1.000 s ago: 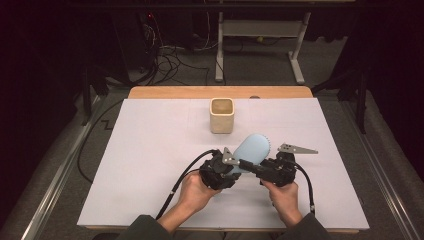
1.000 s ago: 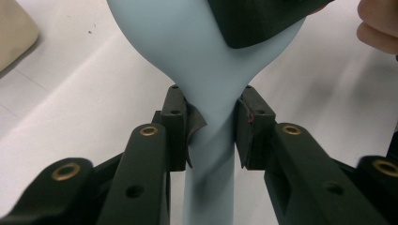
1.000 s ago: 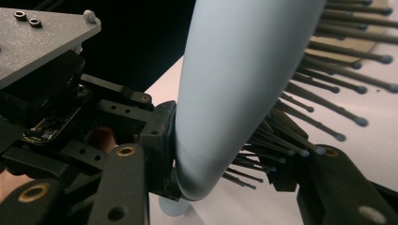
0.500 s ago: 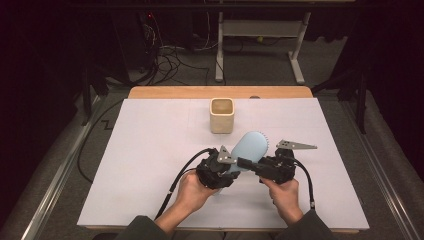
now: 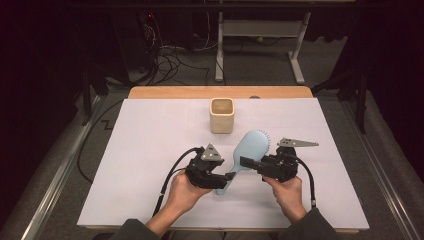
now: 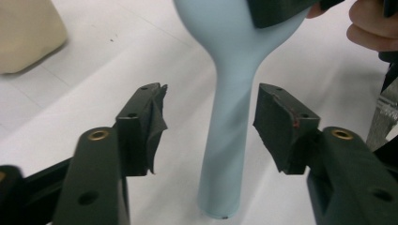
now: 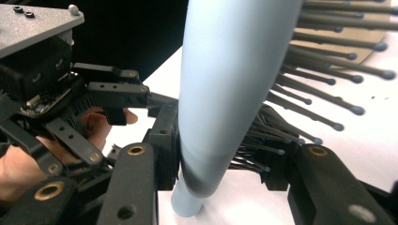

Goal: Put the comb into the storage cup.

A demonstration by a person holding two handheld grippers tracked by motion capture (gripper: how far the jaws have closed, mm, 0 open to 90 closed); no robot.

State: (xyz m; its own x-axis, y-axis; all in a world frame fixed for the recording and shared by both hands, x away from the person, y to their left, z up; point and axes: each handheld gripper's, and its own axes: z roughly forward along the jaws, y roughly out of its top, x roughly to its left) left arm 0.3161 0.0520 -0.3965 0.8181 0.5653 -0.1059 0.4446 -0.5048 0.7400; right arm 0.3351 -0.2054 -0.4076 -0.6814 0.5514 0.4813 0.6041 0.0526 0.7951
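— High view first: where does the hairbrush (image 5: 248, 152) lie?

— It is over the white table cover (image 5: 150, 150), near the person, with its head toward the beige cup (image 5: 222, 115) and its handle toward the left gripper (image 5: 226, 176). The long axis goes from far-right to near-left.

— Which gripper has it?

— The right gripper (image 5: 246, 163) is clenched on it near the neck; one jaw presses the back, the other sits among the bristles (image 7: 324, 75).

— And the left one?

— It is released. In the left gripper view the handle (image 6: 225, 140) stands between the two spread jaws, touching neither. I judge it needs only to close.
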